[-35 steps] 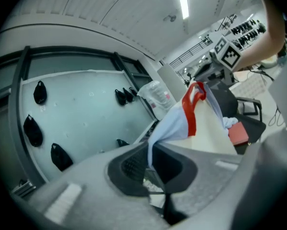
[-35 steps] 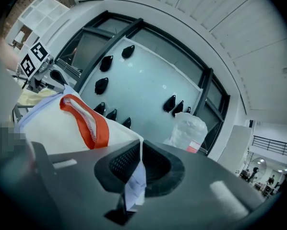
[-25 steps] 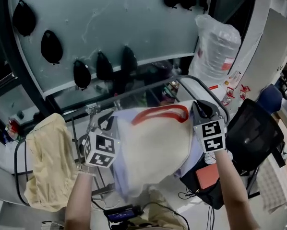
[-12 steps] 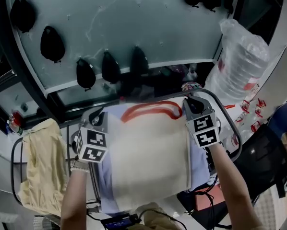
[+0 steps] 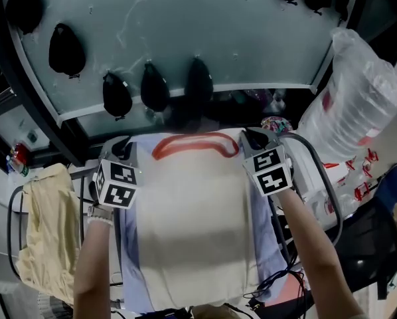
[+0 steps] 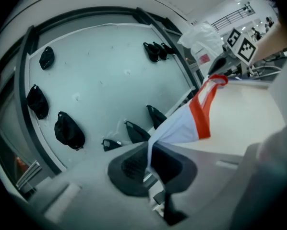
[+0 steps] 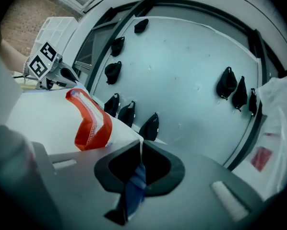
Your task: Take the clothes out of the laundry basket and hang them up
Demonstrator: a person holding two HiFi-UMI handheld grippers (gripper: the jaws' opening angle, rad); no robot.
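The left gripper (image 5: 121, 150) and the right gripper (image 5: 253, 139) each pinch one top corner of the cream shirt (image 5: 192, 218), which hangs spread between them before a pale wall (image 5: 185, 25).

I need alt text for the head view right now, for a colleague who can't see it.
The left gripper and right gripper are each shut on a top corner of a cream shirt with a red collar, holding it spread between them. A yellow garment hangs at the left; black pouches hang on the pale wall panel behind.
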